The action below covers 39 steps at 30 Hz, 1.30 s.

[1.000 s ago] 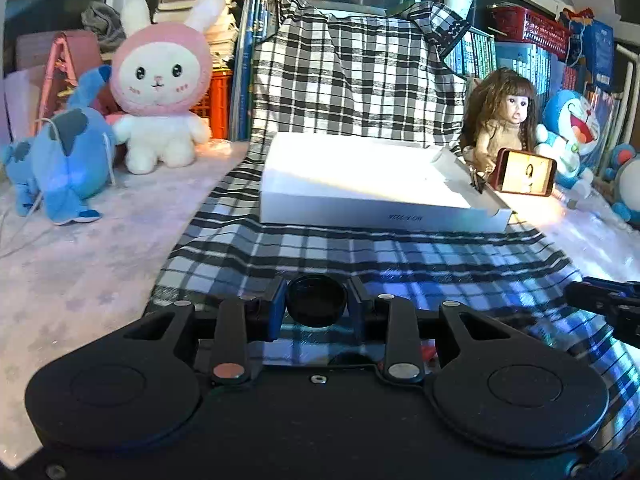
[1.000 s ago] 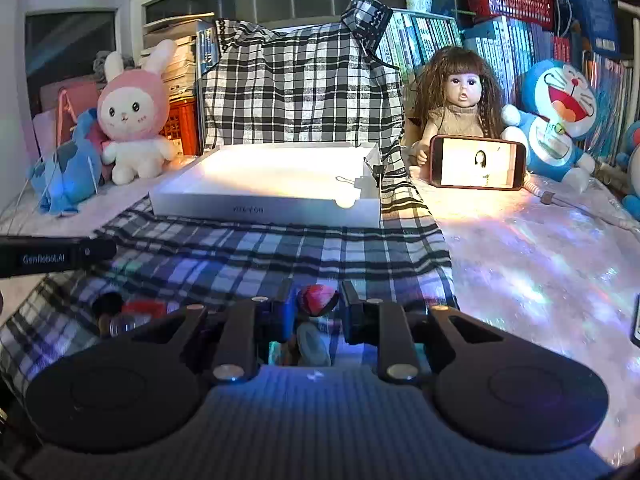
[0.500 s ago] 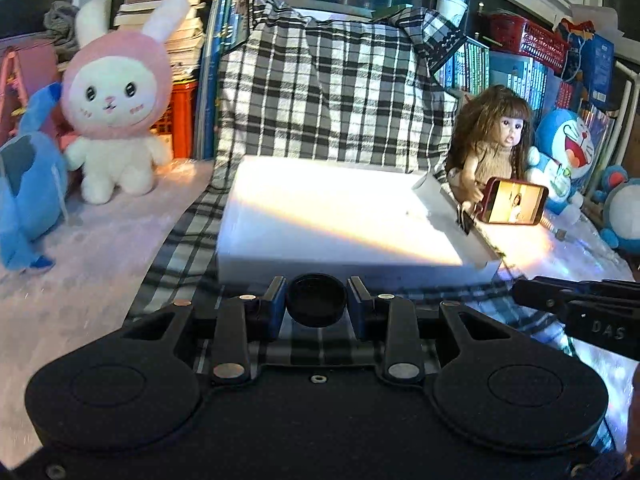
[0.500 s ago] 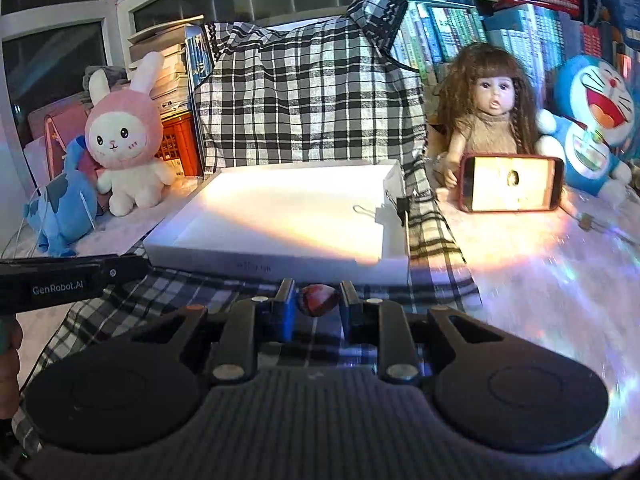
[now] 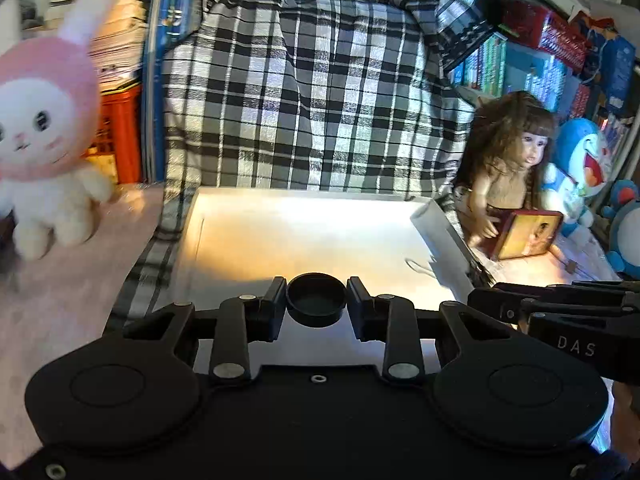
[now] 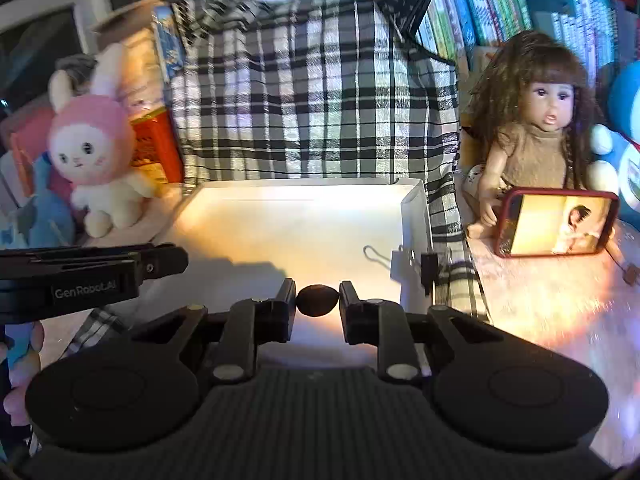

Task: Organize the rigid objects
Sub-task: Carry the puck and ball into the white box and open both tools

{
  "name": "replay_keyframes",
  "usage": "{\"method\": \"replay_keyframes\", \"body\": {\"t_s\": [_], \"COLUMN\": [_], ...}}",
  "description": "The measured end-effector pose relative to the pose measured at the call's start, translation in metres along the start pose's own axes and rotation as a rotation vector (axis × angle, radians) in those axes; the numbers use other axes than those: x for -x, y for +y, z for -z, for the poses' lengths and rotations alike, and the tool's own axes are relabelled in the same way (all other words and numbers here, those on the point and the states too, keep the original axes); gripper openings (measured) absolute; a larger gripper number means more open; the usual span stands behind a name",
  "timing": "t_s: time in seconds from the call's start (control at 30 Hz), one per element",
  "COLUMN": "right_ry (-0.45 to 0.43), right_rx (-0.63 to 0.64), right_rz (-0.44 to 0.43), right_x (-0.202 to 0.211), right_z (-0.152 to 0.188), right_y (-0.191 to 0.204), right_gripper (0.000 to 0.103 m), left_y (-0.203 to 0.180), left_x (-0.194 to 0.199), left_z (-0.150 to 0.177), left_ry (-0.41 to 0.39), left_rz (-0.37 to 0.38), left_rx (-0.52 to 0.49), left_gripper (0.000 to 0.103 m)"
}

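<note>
Meanwhile, the left gripper [image 5: 316, 300], clamped on a black cap [image 5: 316, 300], and the right gripper [image 6: 318, 300], pinching a dark, perhaps reddish bead [image 6: 318, 300], hover over the white tray [image 5: 224, 240]. Next: lower and release both inside.

Both wrist cameras look forward and downward along their fingers, close over the white tray [image 5: 320, 232] [image 6: 296, 220]; each catches the other gripper, apparently alongside.

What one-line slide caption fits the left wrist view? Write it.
Left gripper holds a black cap above the white tray, right gripper alongside.
</note>
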State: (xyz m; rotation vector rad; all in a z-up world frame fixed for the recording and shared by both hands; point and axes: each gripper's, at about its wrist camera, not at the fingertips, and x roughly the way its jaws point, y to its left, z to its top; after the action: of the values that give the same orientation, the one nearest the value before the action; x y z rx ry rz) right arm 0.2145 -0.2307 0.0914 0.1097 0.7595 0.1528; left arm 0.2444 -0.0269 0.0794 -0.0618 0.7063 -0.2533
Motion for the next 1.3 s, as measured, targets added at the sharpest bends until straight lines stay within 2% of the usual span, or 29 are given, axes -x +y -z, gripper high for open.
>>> {"method": "replay_keyframes", "body": {"t_s": [0.23,0.4,0.53,0.87,1.2,1.23,1.27,1.3], "right_ry": [0.072,0.109,0.124,0.154,0.149,0.147,0.145,0.141], "right_rx": [-0.033,-0.083,-0.105,-0.113,-0.091,-0.090,-0.088,-0.084], "right_rz": [0.016,0.018,0.025,0.035,0.040,0.041,0.043,0.046], "right_x": [-0.051,-0.077,-0.091,-0.112,-0.112,-0.112,-0.111,-0.110], "right_z": [-0.028,-0.028,-0.023,-0.018,-0.017,-0.017,-0.017,-0.017], "right_y": [-0.008,-0.016,-0.020,-0.018,-0.018,-0.017,-0.017,-0.016], "right_gripper": [0.027,0.027,0.027,0.027,0.027,0.030,0.032,0.033], "left_y": [0.003,0.014,0.014,0.008,0.009,0.009,0.009,0.009], "left_x": [-0.057,-0.082,-0.093,-0.108,-0.108,-0.107,-0.107,-0.106], "left_z": [-0.014,-0.011,-0.009,-0.005,-0.002,-0.002,-0.002,-0.002], "left_ry": [0.086,0.117,0.135,0.141,0.123,0.123,0.123,0.124], "left_rz": [-0.038,-0.043,-0.041,-0.041,-0.030,-0.028,-0.025,-0.018], "left_rx": [0.038,0.092,0.086,0.061,0.053,0.052,0.055,0.059], "left_gripper": [0.031,0.031,0.031,0.031,0.032,0.032,0.032,0.039]}}
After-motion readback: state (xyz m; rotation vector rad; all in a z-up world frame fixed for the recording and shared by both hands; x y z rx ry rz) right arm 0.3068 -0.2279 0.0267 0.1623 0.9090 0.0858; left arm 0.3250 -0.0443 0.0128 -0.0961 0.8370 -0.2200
